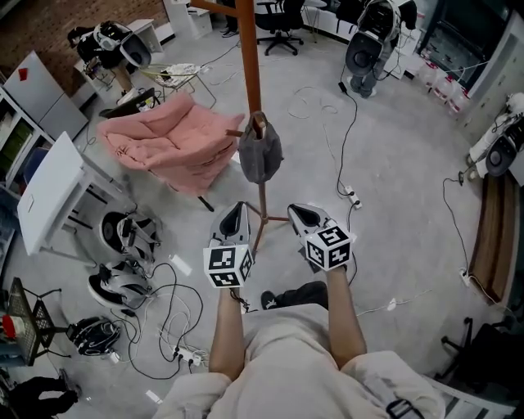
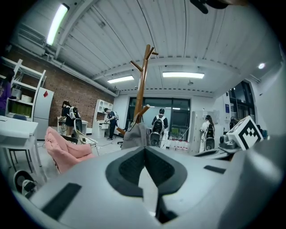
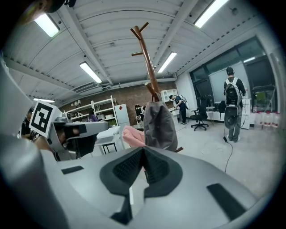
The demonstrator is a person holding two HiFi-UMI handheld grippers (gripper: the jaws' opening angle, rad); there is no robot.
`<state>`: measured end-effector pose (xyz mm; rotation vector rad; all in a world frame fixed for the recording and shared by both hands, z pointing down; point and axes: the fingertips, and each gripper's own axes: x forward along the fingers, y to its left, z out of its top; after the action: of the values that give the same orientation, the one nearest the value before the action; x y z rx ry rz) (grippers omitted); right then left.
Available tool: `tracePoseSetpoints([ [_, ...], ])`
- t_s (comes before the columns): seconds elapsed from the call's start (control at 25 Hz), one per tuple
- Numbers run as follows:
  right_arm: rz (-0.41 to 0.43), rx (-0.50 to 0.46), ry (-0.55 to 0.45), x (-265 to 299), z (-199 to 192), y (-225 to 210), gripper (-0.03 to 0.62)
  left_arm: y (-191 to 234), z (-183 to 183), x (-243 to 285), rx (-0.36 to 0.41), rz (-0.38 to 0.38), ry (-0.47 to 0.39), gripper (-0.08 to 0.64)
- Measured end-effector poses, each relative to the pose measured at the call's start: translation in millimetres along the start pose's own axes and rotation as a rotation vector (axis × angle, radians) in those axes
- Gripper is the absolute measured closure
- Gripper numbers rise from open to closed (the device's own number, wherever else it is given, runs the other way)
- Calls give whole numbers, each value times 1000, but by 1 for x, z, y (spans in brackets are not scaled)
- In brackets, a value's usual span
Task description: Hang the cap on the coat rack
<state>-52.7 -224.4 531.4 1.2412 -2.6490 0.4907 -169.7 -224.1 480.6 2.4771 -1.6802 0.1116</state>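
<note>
A grey cap (image 1: 260,152) hangs on a low peg of the brown wooden coat rack (image 1: 249,57). Both grippers are held side by side just short of the rack, apart from the cap. My left gripper (image 1: 232,218) has its jaws together with nothing between them. My right gripper (image 1: 304,215) is likewise shut and empty. In the left gripper view the shut left gripper (image 2: 144,150) points at the cap (image 2: 135,134) on the rack (image 2: 142,85). In the right gripper view the cap (image 3: 159,125) hangs right beyond the shut right gripper (image 3: 143,153), under the rack's pole (image 3: 148,58).
A pink cushioned seat (image 1: 168,144) lies left of the rack, with a white table (image 1: 52,193) further left. Cables (image 1: 168,315) and helmet-like gear (image 1: 123,282) litter the floor at lower left. An office chair (image 1: 280,20) stands behind. People (image 2: 157,126) stand in the background.
</note>
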Motion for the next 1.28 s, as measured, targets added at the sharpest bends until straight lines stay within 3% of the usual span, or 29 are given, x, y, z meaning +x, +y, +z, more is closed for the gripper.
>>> tracePoseSetpoints([
  [0.68,18,9,6,3,-5,7,588,15,-8,-1,-16,30,1,552],
  [0.88,18,-45,4,-4,-4,8,588,6,-20,0,2,8,-5,552],
  [1.28,20,-48,18,-5,-12,7,588,-1,-25,-3,32,-21,-1,552],
])
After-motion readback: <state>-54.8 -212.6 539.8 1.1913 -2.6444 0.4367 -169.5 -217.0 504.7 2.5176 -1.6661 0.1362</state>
